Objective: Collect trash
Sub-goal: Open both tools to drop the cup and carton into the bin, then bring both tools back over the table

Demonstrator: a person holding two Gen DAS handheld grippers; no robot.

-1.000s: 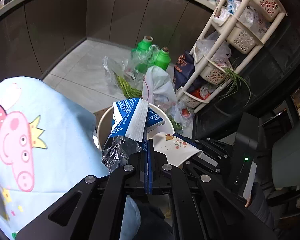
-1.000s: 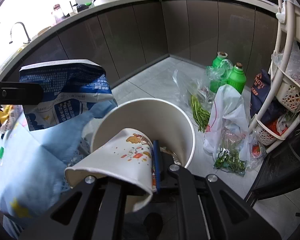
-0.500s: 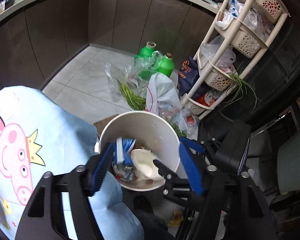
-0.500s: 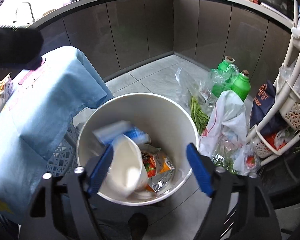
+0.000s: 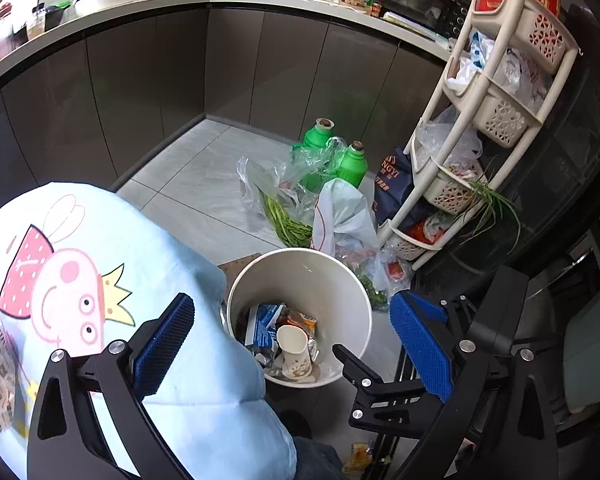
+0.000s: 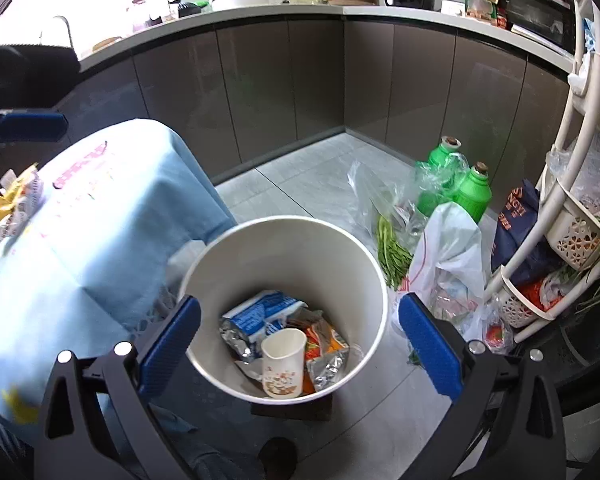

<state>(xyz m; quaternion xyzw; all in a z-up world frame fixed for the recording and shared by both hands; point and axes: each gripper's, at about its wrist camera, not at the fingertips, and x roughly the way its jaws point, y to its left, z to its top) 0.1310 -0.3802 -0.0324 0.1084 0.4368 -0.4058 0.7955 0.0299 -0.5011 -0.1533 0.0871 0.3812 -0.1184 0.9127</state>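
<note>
Both the left gripper (image 5: pixel 292 340) and right gripper (image 6: pixel 300 336) gape wide, empty, above the bin (image 6: pixel 364 264) holding paper cup (image 6: pixel 282 362) and blue bag (image 6: pixel 260 312); drop step looks done, next fetch wrappers (image 6: pixel 14 200) at 9 o'clock.

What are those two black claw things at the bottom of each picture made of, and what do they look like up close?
Each is a two-finger tool. The left gripper and right gripper both have angular matte black frames with triangular cut-outs and round silver bolt heads. The fingers end in flat rectangular blue pads with a fine ribbed texture. No cables, markings or sleeves show in either view.
</note>
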